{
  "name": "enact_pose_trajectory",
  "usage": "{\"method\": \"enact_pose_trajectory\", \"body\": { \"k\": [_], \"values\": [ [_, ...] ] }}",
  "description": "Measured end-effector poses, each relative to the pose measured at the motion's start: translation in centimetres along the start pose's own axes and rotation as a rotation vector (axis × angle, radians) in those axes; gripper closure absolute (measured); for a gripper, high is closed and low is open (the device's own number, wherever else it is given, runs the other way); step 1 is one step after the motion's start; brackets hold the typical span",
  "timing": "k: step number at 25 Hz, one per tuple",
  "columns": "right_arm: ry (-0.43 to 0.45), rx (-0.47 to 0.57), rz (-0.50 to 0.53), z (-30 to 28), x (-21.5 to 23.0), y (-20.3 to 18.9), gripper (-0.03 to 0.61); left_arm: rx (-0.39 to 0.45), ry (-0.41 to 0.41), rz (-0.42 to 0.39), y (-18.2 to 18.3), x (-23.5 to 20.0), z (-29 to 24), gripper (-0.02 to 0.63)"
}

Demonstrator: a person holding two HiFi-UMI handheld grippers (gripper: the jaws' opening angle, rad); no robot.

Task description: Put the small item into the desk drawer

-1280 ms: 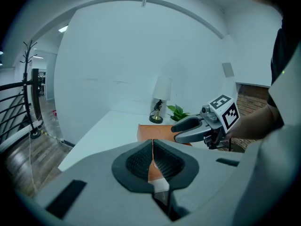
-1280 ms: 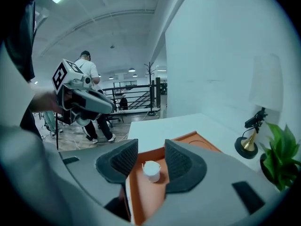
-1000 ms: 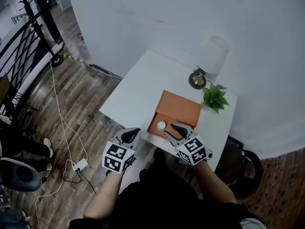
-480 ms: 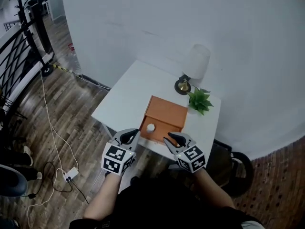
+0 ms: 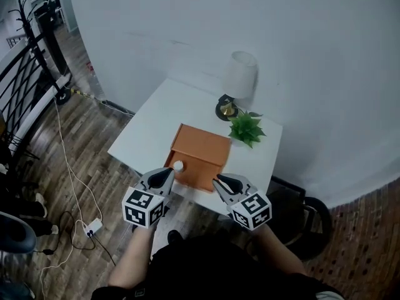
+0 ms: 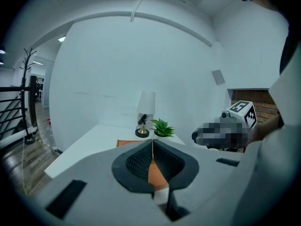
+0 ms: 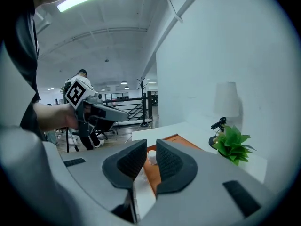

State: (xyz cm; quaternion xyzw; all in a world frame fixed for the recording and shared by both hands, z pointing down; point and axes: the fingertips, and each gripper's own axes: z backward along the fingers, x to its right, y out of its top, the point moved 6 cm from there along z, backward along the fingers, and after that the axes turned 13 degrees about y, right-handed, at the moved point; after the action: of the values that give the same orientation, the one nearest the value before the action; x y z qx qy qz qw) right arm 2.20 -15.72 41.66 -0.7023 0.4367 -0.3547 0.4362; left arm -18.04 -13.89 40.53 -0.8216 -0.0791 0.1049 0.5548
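Note:
An orange drawer box [image 5: 199, 147] sits on the white table [image 5: 156, 124]. Its drawer is pulled out toward me, and the small white item [image 5: 178, 165] lies in its left end. My left gripper [image 5: 164, 176] hovers just short of the drawer's left corner, its jaws closed tip to tip and empty [image 6: 152, 144]. My right gripper [image 5: 222, 183] hangs off the drawer's right front corner. Its jaws [image 7: 151, 145] are closing, a narrow gap is left, and nothing is between them. Beyond that gap the white item [image 7: 152, 157] shows in the drawer [image 7: 181, 139].
A white lamp [image 5: 239, 74] and a small green plant [image 5: 245, 129] stand at the table's back right. On the wood floor to the left lie a cable and power strip [image 5: 94, 225] beside a black railing [image 5: 25, 61]. A dark round seat [image 5: 315, 220] stands on the right.
Both grippers have drawn back from the drawer toward me, and the view has pulled away from the table. The right jaws have narrowed. The white item stays in the drawer.

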Motion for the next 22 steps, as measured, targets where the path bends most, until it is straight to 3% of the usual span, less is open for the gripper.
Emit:
{"method": "enact_pose_trajectory", "body": {
  "k": [8,12,18,22],
  "values": [
    [0.005,0.093,-0.029,6.6,4.0,-1.2,0.551,-0.024,0.022,-0.019,0.6,6.2,-1.9,0.6],
    [-0.032,0.132,-0.007,9.5,5.3,-1.0,0.563,-0.029,0.032,-0.007,0.9,7.7,-2.6,0.6],
    [-0.112,0.235,0.005,12.8,6.9,1.4,0.574,0.043,0.045,-0.071,4.3,8.8,-2.4,0.6],
    [-0.17,0.289,0.001,13.6,7.5,3.4,0.574,0.094,0.044,-0.051,5.9,8.6,-2.1,0.6]
  ]
}}
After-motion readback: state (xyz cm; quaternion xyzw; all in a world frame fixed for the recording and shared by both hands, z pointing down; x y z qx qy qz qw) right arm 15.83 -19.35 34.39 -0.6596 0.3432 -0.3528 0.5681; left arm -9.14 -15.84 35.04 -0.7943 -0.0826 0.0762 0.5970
